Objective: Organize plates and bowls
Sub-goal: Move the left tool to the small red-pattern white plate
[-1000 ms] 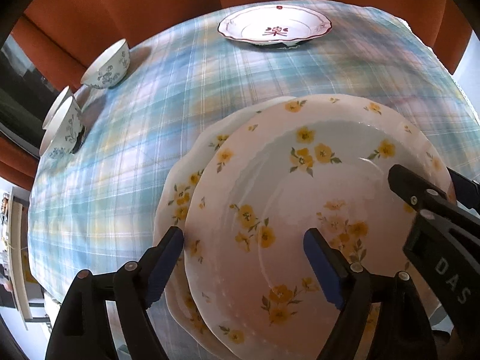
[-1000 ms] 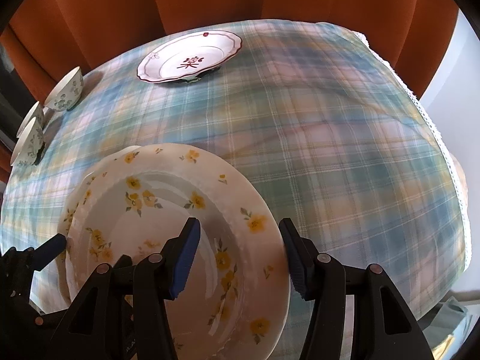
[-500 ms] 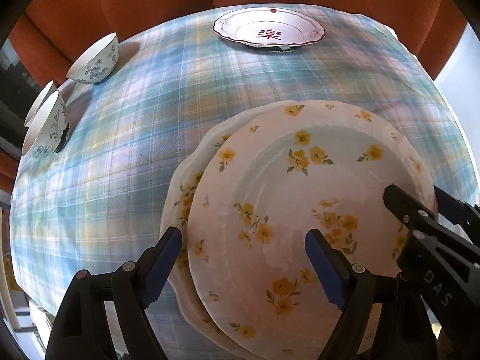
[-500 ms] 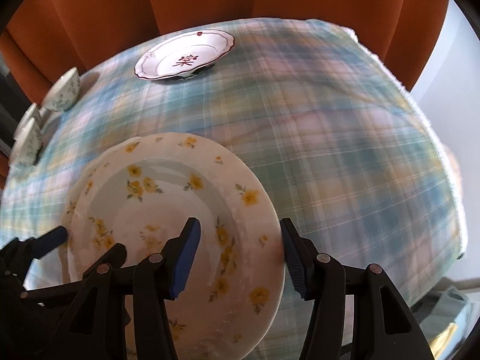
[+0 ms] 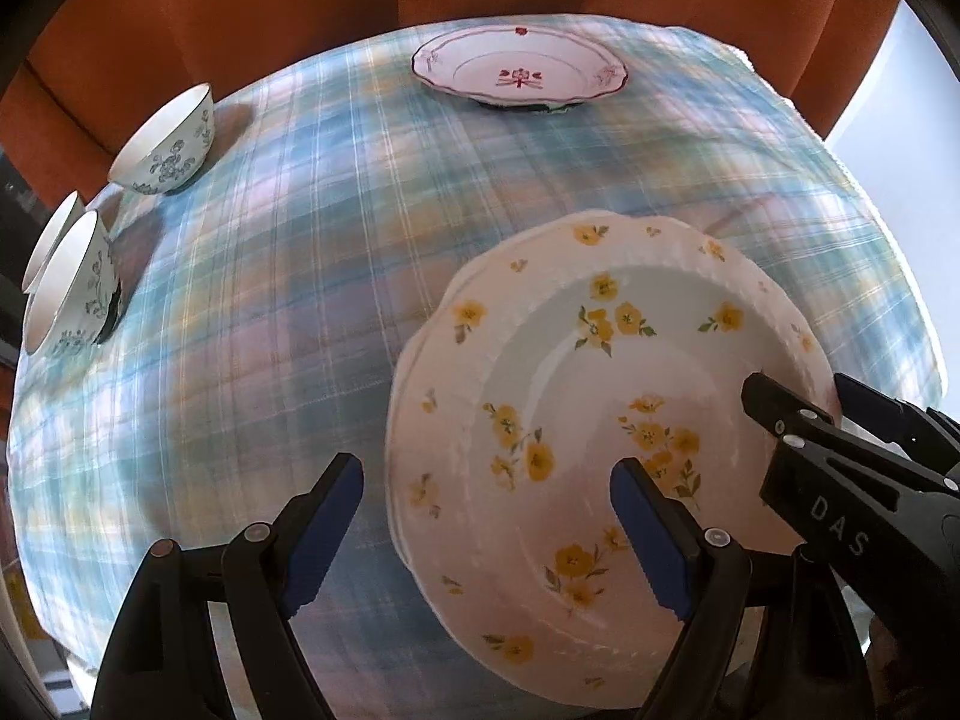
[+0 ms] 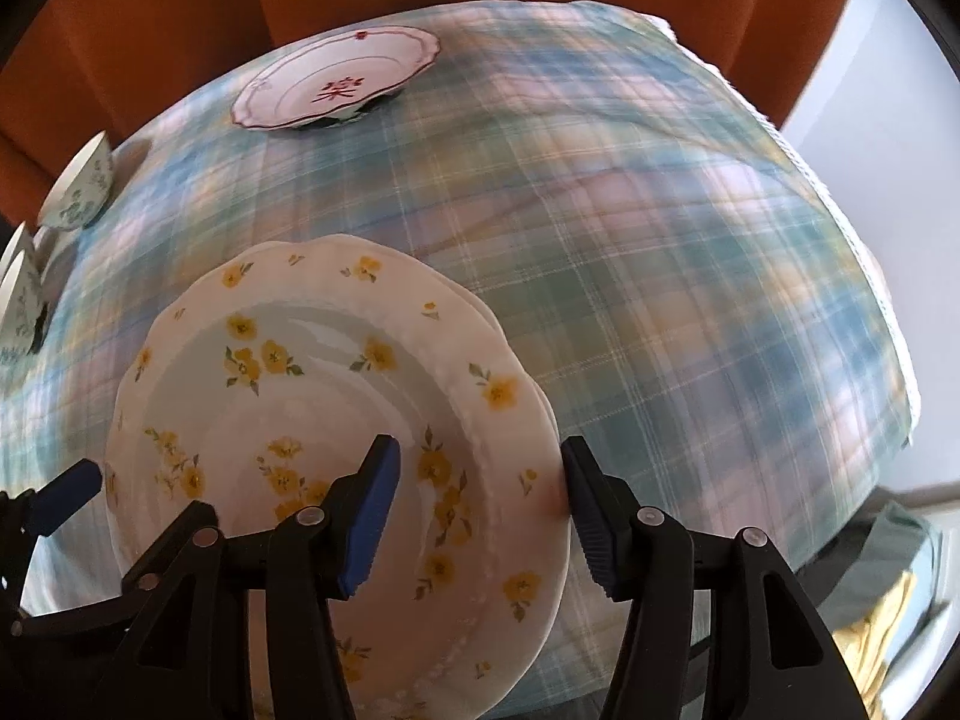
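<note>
Plaid tablecloth [image 5: 300, 300] before orange curtains [image 5: 240, 12]; left hand-held gripper [image 5: 486, 516] gapes, right hand-held gripper [image 6: 477, 504] loosening around yellow-flowered plate [image 6: 336, 420].

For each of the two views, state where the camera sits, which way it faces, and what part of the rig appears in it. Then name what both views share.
Left wrist: on the left gripper, looking steeply down over the yellow-flower plate; its open jaws straddle the plate's left rim, and the right gripper enters from the right.
Right wrist: on the right gripper, facing down likewise; its jaws, just opening, straddle the plate's right rim, pads apart from it.
Shared: that plate, the red-pattern plate, the blue-pattern bowls, and the plaid tablecloth.
</note>
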